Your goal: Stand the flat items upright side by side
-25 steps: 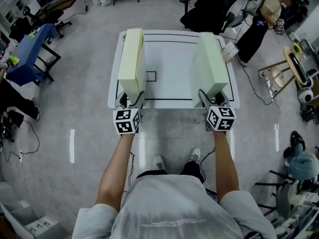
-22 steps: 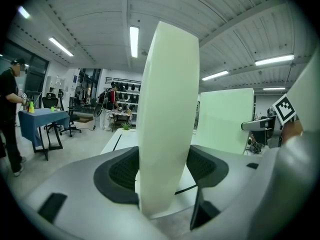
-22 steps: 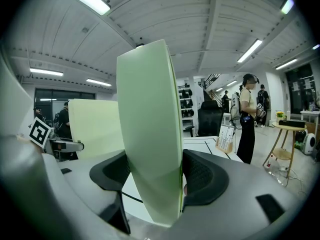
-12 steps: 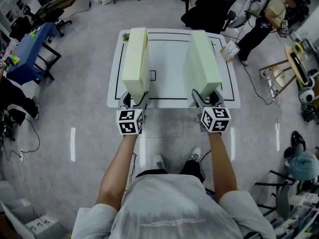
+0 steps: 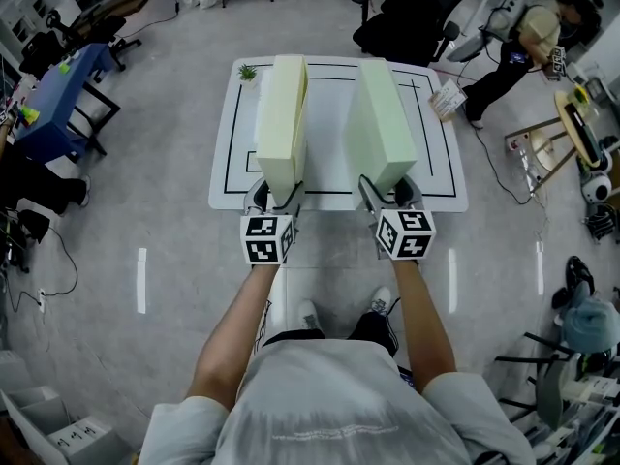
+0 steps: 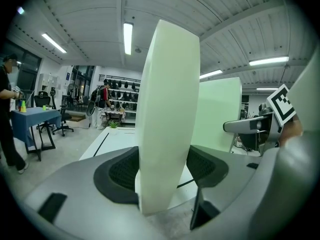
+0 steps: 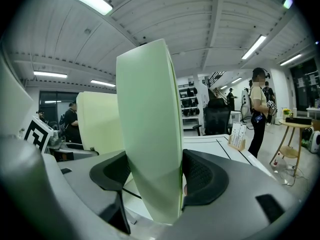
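Two thick foam slabs stand on edge over the white table (image 5: 329, 168), long sides facing each other with a gap between. My left gripper (image 5: 274, 194) is shut on the near end of the cream slab (image 5: 281, 124); in the left gripper view the cream slab (image 6: 167, 119) fills the space between both pads of this gripper (image 6: 162, 171). My right gripper (image 5: 390, 192) is shut on the near end of the pale green slab (image 5: 378, 124), which the right gripper view shows as the green slab (image 7: 150, 129) pinched in that gripper (image 7: 155, 176). Whether the slabs' bottom edges touch the table is hidden.
A black outline is drawn on the table. A small plant (image 5: 248, 71) stands at its far left corner and a card stand (image 5: 446, 100) at its right edge. Beyond are a black chair (image 5: 407, 13), a blue table (image 5: 53, 100) and a person (image 5: 528, 32).
Both grippers have carried their slabs inward toward the table's middle, the cream one rightward and the green one leftward. The gap between the slabs has narrowed.
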The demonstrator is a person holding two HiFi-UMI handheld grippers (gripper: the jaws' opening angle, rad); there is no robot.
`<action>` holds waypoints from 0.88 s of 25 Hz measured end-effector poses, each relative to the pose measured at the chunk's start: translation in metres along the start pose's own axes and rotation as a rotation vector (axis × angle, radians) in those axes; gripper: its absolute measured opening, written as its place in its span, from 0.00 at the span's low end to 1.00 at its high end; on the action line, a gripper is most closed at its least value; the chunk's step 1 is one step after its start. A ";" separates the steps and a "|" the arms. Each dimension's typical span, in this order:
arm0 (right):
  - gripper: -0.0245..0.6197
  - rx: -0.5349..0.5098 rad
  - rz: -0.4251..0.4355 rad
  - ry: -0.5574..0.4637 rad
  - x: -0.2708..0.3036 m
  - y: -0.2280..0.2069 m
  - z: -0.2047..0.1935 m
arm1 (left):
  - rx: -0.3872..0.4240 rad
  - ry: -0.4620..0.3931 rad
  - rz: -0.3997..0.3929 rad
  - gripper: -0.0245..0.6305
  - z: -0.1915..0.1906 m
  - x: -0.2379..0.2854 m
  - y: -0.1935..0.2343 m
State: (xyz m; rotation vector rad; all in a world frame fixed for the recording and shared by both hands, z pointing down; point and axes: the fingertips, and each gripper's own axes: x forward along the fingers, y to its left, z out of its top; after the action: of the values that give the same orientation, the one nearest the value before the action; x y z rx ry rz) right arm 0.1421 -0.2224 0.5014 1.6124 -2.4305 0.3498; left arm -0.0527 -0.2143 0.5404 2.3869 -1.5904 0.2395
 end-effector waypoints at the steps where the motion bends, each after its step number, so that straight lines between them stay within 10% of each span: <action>1: 0.57 0.001 0.001 0.000 0.000 0.002 0.000 | 0.002 0.000 -0.005 0.51 0.000 0.001 -0.004; 22: 0.57 -0.010 0.068 0.017 0.006 0.043 -0.001 | 0.020 0.010 -0.087 0.51 0.001 0.012 -0.044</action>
State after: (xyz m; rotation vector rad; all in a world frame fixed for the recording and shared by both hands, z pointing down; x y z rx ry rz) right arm 0.1001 -0.2108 0.5005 1.5190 -2.4756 0.3597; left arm -0.0078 -0.2094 0.5370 2.4594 -1.4818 0.2516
